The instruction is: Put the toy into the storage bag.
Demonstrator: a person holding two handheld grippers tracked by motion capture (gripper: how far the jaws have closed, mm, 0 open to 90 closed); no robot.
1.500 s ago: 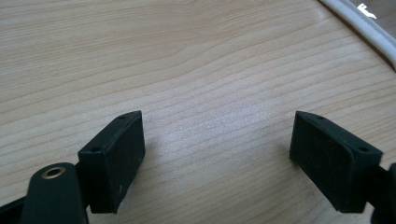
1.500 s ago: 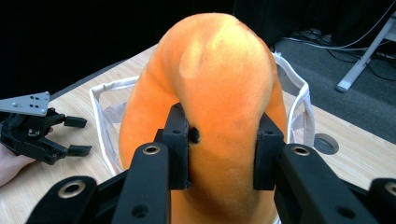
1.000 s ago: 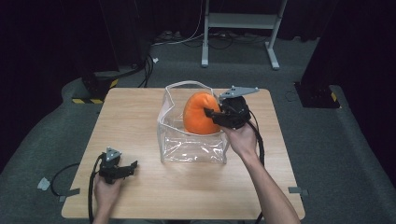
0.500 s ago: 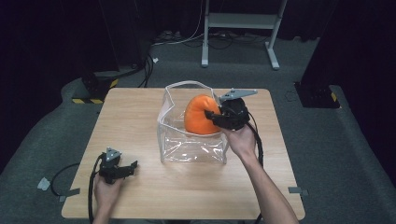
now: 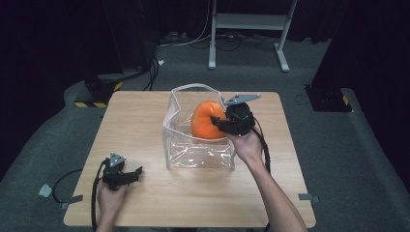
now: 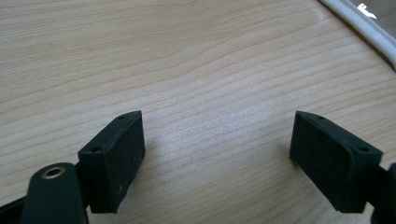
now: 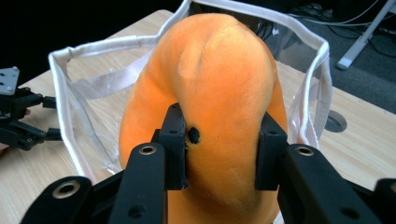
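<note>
Clamped hard on the orange plush toy by the right gripper, the two black jaws sunk into the soft pile on either side of a narrow fold, close beside a small dark eye-like spot. Gripped there, most likely, because the plush gives under pressure and a pinched ridge offers a firmer hold than the rounded bulk. Held over the open mouth of the clear plastic bag, seen from the high view as the right gripper at the bag's far right corner, with the orange plush toy partly inside the white-trimmed rim and partly above it. Judged to be the step of getting the toy into or out of the bag; not possible to tell which from this moment alone. Bag standing upright near the middle of the wooden table, its walls slack and creased, so likely to shift or fold if the toy drags against the rim. Farther out, the left gripper parked at the near left corner of the table, well apart from the bag, jaws spread wide with nothing but bare wood grain between them in the left gripper view. Resting low to the table there, probably to stay clear of the working hand, though placed too far off to steady the bag if it tips.
</note>
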